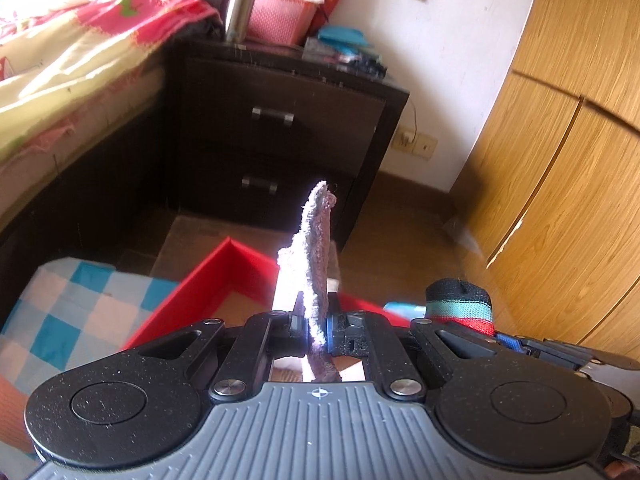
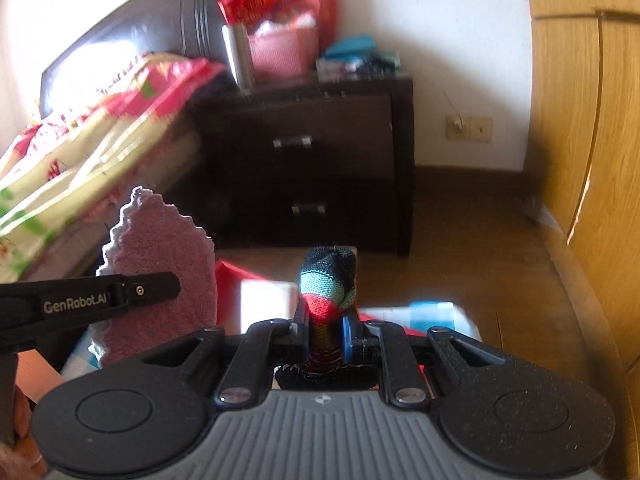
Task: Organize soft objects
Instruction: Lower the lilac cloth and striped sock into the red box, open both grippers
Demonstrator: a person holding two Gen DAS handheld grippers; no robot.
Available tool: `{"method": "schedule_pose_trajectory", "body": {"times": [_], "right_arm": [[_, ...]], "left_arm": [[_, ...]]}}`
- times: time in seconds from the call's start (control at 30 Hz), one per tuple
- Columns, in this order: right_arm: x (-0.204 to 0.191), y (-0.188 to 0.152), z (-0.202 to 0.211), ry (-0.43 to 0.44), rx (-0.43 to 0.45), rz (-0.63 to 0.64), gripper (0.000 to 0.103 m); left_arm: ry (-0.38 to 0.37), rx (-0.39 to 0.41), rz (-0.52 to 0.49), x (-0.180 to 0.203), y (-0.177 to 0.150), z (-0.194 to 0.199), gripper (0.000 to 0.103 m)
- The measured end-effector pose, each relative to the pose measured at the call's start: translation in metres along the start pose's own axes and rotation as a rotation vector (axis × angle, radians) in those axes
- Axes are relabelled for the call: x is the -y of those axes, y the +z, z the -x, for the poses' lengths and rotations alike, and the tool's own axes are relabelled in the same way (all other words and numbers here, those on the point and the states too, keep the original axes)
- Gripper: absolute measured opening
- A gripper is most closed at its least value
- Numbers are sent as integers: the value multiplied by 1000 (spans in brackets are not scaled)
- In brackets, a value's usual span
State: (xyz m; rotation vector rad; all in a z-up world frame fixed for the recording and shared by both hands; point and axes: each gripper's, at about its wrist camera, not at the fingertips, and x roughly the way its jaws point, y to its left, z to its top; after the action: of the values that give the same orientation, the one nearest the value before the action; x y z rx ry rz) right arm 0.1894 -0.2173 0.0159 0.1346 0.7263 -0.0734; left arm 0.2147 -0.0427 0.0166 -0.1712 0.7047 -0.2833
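Note:
My left gripper is shut on a pink fuzzy cloth, seen edge-on and sticking up above a red box. In the right wrist view the same pink cloth shows broadside at the left, with the left gripper's finger across it. My right gripper is shut on a striped sock, black, teal and red, standing upright between the jaws. The sock also shows at the right of the left wrist view. The red box lies below both grippers.
A dark two-drawer nightstand stands ahead with a steel flask and a pink basket on top. A bed with a floral quilt is at left. Wooden wardrobe doors are at right. A blue checked cloth lies at lower left.

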Motion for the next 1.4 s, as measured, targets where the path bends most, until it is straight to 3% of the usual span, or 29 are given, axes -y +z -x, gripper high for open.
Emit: {"method": "schedule_pose_trajectory", "body": {"times": [0.1, 0.27, 0.33, 0.47, 0.53, 0.67, 0.9, 1.4], "right_arm": [[1, -5, -16, -20, -42, 4, 0], [-2, -12, -35, -57, -100, 43, 0], [-3, -14, -37, -76, -103, 49, 0], [-4, -15, -43, -106, -123, 67, 0], [-5, -16, -44, -114, -134, 72, 4], [-8, -15, -40, -148, -126, 103, 42], [-6, -13, -24, -164, -110, 115, 48], [-8, -24, 15, -116, -165, 149, 52]], "left_arm": [[12, -16, -6, -1, -4, -9, 6], [40, -41, -12, -4, -9, -20, 19], [48, -56, -13, -2, -10, -25, 33], [60, -61, 6, -5, -9, -25, 42], [52, -60, 44, -9, -7, -21, 56], [34, -53, 58, -10, -4, -13, 60], [53, -76, 13, -2, -8, 7, 81], [25, -142, 11, -5, -31, 49, 85]]}}
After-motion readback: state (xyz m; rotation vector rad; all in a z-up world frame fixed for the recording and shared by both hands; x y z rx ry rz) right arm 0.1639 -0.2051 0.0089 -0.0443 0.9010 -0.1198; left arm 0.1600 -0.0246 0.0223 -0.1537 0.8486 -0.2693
